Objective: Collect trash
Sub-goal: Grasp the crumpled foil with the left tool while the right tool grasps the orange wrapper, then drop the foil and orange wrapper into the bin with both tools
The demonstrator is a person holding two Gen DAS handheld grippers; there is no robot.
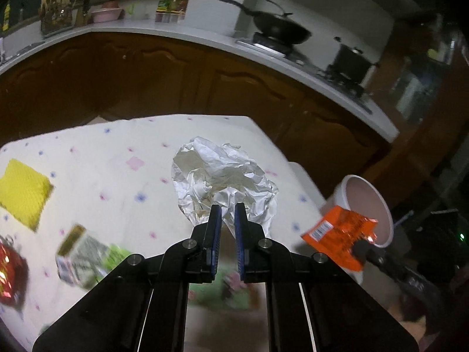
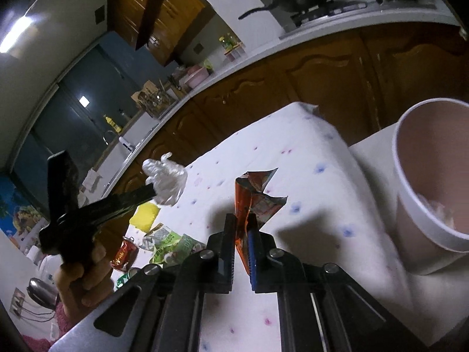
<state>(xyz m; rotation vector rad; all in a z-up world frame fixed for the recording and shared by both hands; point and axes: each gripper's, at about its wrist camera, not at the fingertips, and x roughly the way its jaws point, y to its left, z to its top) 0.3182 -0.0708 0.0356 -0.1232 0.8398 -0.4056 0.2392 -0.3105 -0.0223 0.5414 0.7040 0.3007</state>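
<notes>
My left gripper (image 1: 227, 209) is shut on a crumpled silver foil bag (image 1: 222, 179) and holds it above the table; the bag also shows in the right wrist view (image 2: 167, 180). My right gripper (image 2: 241, 220) is shut on an orange snack wrapper (image 2: 255, 196), held near the white bin (image 2: 433, 182) at the table's right end. In the left wrist view the wrapper (image 1: 340, 234) hangs just in front of the bin (image 1: 366, 205). A green-white wrapper (image 1: 88, 255) and a red can (image 1: 8, 270) lie on the table.
The table has a white cloth with small flowers (image 1: 117, 152). A yellow sponge (image 1: 23, 193) lies at its left. A kitchen counter (image 1: 176, 30) with a wok (image 1: 281, 26) and brown cabinets runs behind the table.
</notes>
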